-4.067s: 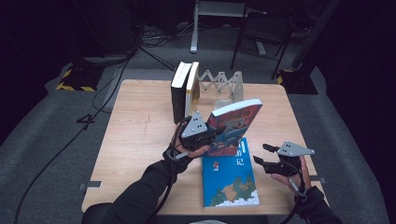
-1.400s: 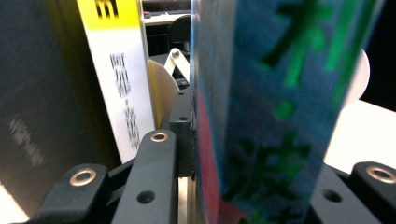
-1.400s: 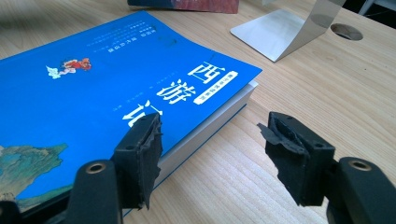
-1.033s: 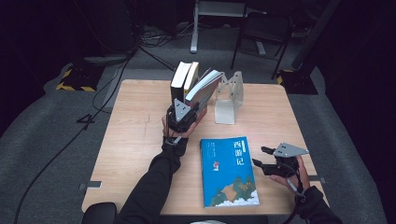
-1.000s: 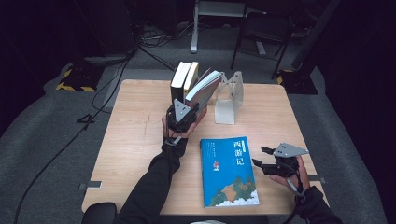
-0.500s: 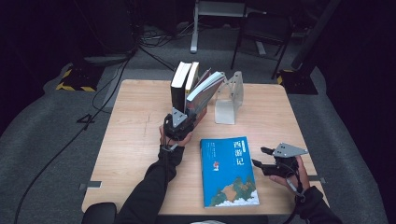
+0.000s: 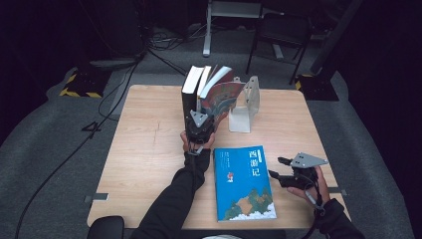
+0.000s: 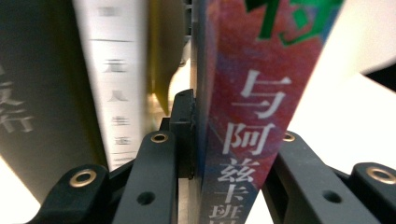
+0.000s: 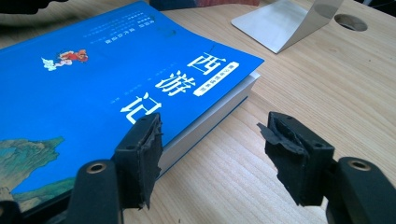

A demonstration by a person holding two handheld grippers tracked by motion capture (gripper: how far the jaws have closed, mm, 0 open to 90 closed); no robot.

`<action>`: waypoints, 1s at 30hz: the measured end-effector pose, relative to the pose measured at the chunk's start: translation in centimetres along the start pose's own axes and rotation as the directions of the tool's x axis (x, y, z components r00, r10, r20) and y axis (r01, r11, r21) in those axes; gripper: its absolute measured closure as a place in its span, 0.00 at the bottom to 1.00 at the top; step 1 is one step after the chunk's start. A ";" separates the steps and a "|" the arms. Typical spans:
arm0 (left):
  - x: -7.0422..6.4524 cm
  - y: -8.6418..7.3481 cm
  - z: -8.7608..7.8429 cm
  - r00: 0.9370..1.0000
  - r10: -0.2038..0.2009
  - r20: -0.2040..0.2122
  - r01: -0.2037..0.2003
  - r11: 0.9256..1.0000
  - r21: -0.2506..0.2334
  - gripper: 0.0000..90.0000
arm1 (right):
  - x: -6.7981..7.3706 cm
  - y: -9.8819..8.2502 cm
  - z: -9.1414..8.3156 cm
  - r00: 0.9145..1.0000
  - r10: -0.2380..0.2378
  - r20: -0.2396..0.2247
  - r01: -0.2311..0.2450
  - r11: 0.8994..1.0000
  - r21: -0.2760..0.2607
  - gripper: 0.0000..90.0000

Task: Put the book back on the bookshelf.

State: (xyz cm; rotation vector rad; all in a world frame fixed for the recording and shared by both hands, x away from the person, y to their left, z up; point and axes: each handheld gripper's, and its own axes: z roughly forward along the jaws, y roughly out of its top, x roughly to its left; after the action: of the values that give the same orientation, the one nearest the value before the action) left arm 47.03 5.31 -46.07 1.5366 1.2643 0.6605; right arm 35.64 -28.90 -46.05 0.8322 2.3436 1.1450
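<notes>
My left gripper (image 7: 199, 123) is shut on the spine end of a red, colourful book (image 7: 224, 93), which leans against two upright books, one dark (image 7: 189, 97) and one pale (image 7: 203, 82). Its jaws have just been closing with that book between them. In the left gripper view the red book's spine (image 8: 261, 84) sits clamped between the pads (image 8: 184, 135). A blue book (image 7: 244, 181) lies flat near the table's front. My right gripper (image 7: 277, 167) rests open just right of it; in the right gripper view the right gripper (image 9: 210, 140) has bare wood between its jaws, beside the blue book (image 9: 116, 70).
A bent metal bookend (image 7: 244, 107) stands right of the book row and is visible in the right gripper view as the bookend (image 9: 285, 23). The wooden table (image 7: 149, 139) has open room on its left half. Cables and chair legs lie on the dark floor behind.
Since the earliest frame the left gripper has carried the red book from above the blue book to the standing books. Over the last second it sank slightly and the book tilted. The right gripper kept still.
</notes>
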 end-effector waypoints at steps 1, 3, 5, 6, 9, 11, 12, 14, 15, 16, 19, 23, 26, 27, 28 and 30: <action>0.3 -0.1 0.0 1.000 -0.003 0.002 0.003 1.000 -0.008 0.82 | 0.0 0.0 0.0 1.000 -0.004 0.001 0.004 1.000 0.002 0.40; 0.6 -0.2 -0.1 1.000 0.003 0.003 -0.003 1.000 -0.013 0.82 | 0.1 0.0 0.0 1.000 -0.007 -0.001 0.007 1.000 0.003 0.40; 0.7 -0.4 -0.7 1.000 0.028 0.002 -0.028 0.999 -0.016 0.82 | 0.0 0.0 0.0 1.000 -0.008 -0.003 0.008 1.000 0.003 0.40; 0.5 -0.6 -0.9 0.999 0.034 -0.003 -0.034 0.999 -0.020 0.82 | 0.0 -0.1 0.0 1.000 0.000 -0.003 0.000 1.000 0.003 0.40; 0.2 -0.7 -1.0 0.999 0.048 -0.004 -0.048 0.999 -0.026 0.82 | -0.1 -0.1 0.1 1.000 -0.001 -0.003 0.001 1.000 0.006 0.40; 0.0 -0.7 -0.9 0.998 0.057 -0.009 -0.057 0.998 -0.032 0.82 | 0.1 0.0 0.1 1.000 -0.007 0.000 0.007 1.000 0.006 0.40; -0.1 -0.7 -0.8 0.998 0.055 -0.011 -0.055 0.998 -0.034 0.82 | 0.2 0.1 0.1 1.000 -0.008 -0.002 0.008 1.000 0.006 0.40; -0.3 -0.6 -0.5 0.999 0.047 -0.006 -0.048 0.998 -0.035 0.82 | 0.2 0.1 0.2 1.000 -0.011 -0.003 0.011 1.000 0.009 0.40; -0.4 -0.6 -0.2 0.999 0.039 0.000 -0.039 0.998 -0.040 0.82 | 0.2 0.1 0.3 1.000 -0.012 -0.007 0.012 1.000 0.013 0.40; -0.5 -0.5 0.0 0.999 0.039 0.001 -0.039 0.999 -0.034 0.82 | 0.3 0.0 0.4 1.000 -0.014 -0.006 0.015 1.000 0.015 0.40; -0.9 -0.3 0.6 1.000 0.030 0.003 -0.030 0.999 -0.033 0.81 | 0.2 0.0 0.4 1.000 -0.017 -0.007 0.017 1.000 0.017 0.40; -2.1 0.0 1.8 0.999 0.047 0.003 -0.047 0.998 -0.035 0.80 | 0.1 -0.1 0.2 1.000 -0.011 -0.006 0.011 1.000 0.010 0.40; -2.5 0.2 2.2 0.997 0.081 0.003 -0.080 0.996 -0.033 0.79 | 0.1 -0.1 0.2 1.000 -0.016 -0.007 0.016 1.000 0.012 0.40; -2.8 0.2 2.3 0.995 0.097 0.009 -0.097 0.995 -0.032 0.78 | 0.1 -0.1 0.2 1.000 -0.016 -0.006 0.016 1.000 0.011 0.40; -2.8 0.3 2.3 0.993 0.115 0.014 -0.114 0.993 -0.028 0.77 | 0.1 -0.1 0.2 1.000 -0.018 -0.005 0.018 1.000 0.013 0.40; -2.8 0.3 2.4 0.990 0.138 0.028 -0.138 0.990 -0.021 0.76 | 0.1 -0.1 0.2 1.000 -0.018 -0.005 0.018 1.000 0.011 0.40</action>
State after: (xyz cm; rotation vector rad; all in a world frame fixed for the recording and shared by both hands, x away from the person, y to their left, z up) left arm 48.43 1.85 -46.13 1.6226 1.1336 0.7336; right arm 35.65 -28.80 -46.22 0.8111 2.3586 1.1289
